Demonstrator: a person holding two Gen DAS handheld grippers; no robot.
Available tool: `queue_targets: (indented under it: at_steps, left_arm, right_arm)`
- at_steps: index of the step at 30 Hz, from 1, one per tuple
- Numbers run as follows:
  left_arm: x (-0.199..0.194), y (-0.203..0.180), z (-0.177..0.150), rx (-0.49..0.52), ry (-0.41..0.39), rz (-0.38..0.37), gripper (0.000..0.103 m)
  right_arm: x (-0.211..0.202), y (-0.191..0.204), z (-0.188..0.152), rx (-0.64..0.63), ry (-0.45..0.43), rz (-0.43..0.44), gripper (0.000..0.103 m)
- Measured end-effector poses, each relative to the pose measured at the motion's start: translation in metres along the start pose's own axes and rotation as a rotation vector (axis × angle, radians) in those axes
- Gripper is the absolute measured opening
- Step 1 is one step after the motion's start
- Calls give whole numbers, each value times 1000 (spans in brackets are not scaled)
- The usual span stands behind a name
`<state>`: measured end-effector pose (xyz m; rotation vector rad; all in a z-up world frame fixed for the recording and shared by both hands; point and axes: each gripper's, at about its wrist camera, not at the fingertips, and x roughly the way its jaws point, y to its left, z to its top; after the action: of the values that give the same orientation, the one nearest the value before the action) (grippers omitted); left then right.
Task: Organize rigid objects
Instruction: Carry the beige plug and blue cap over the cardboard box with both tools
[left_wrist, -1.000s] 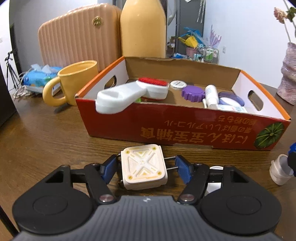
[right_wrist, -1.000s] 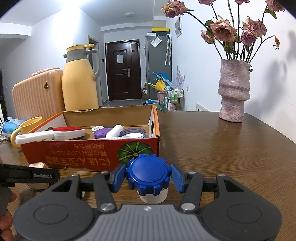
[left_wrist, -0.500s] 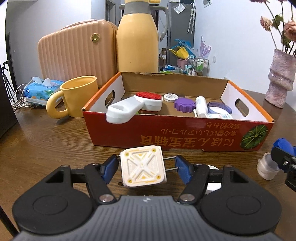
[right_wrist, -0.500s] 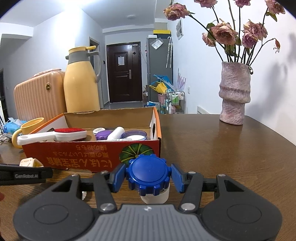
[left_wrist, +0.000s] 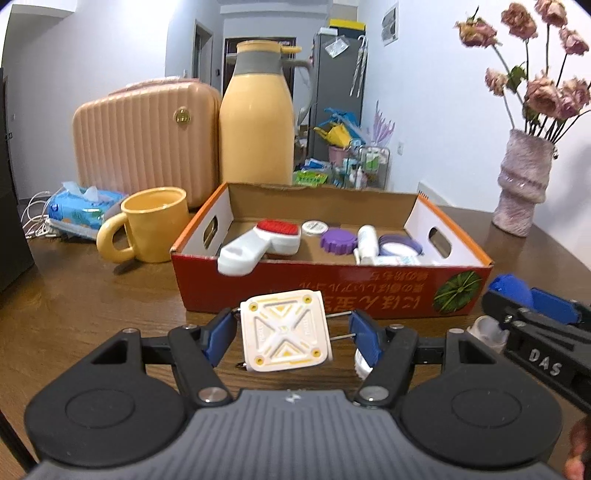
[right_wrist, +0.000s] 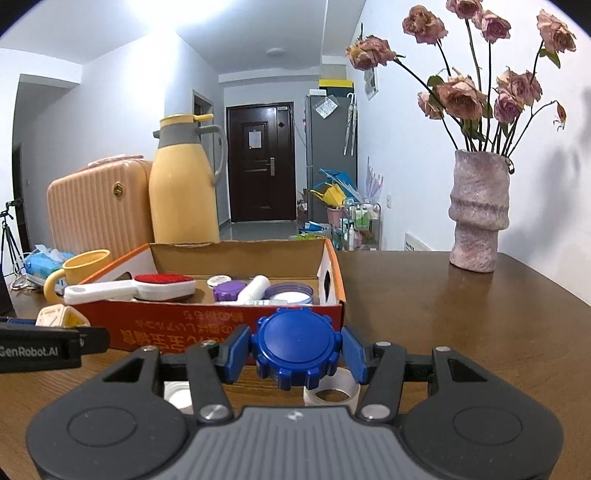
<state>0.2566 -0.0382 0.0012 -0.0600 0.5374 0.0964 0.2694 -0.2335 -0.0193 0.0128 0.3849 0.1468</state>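
My left gripper (left_wrist: 290, 328) is shut on a white square plug adapter (left_wrist: 284, 332); its metal prongs rest against the right pad. It hangs above the table, just in front of the red cardboard box (left_wrist: 332, 295). The adapter (right_wrist: 55, 317) also shows at the left edge of the right wrist view. My right gripper (right_wrist: 297, 350) is shut on a blue ridged lid (right_wrist: 297, 349) near the box's right front corner (right_wrist: 332, 314). Below the lid a white open jar (right_wrist: 332, 389) stands on the table. The box holds a white brush with red bristles (left_wrist: 258, 243), a purple lid (left_wrist: 338, 240), a white tube and round tins.
A small white lid (right_wrist: 177, 397) lies on the table under the grippers. Left of the box stand a yellow mug (left_wrist: 155, 229) and a tissue pack (left_wrist: 81, 210). A yellow thermos (left_wrist: 258, 118) and a peach case (left_wrist: 144, 136) stand behind it. A vase of flowers (right_wrist: 478, 214) sits far right.
The left gripper has risen and drawn back with the adapter, so the box looks lower and farther. The right gripper keeps its place with the blue lid.
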Motion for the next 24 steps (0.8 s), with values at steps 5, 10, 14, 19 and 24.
queue_targets:
  at_steps: [5,10,14,19,24]
  left_arm:
    - [-11,0,9,-3,-34,-13,69]
    - [-13,1,22,-14,-59,-13,69]
    - [-12,0,30,-20,-78,-15,69]
    - [-7,-1,41,-29,-90,-19,69]
    - [1,-1,50,-47,-104,-18,69]
  right_arm:
    - [-1,1,6,6,-17,8,53]
    - [2,3,13,3,-34,16,53]
    - [6,5,19,4,-42,16,53]
    - [12,8,27,-1,-56,17,53]
    - [20,10,34,6,-66,19,53]
